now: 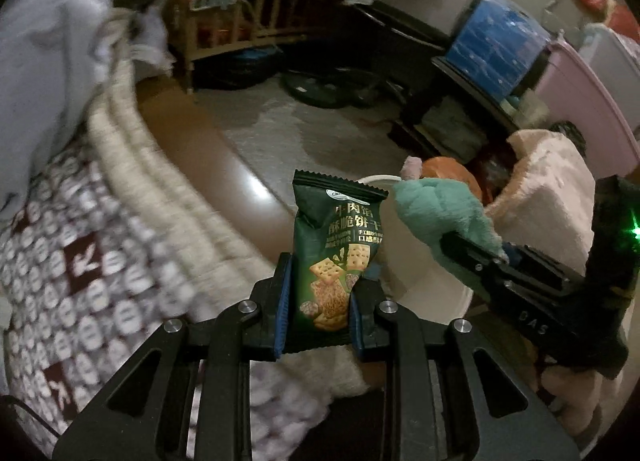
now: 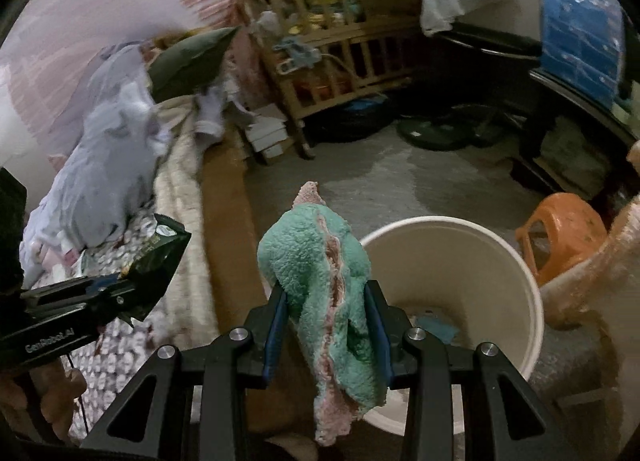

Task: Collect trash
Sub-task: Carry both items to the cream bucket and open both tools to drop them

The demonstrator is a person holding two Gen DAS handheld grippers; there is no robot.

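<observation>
My left gripper (image 1: 320,293) is shut on a dark green cracker packet (image 1: 338,249) and holds it upright above the bed edge. It also shows in the right wrist view (image 2: 154,261) at the left. My right gripper (image 2: 328,313) is shut on a fluffy green and pink cloth (image 2: 324,281), just left of a white bucket (image 2: 500,261) on the floor. The cloth also shows in the left wrist view (image 1: 436,213), with the bucket (image 1: 424,285) behind the packet. Some small items lie at the bucket's bottom.
A bed with a patterned blanket (image 1: 80,281) and a cream cover (image 2: 180,197) is on the left. An orange stool (image 2: 564,237) stands right of the bucket. A wooden crib (image 2: 340,69), dark shelves and a blue box (image 1: 496,45) line the far side.
</observation>
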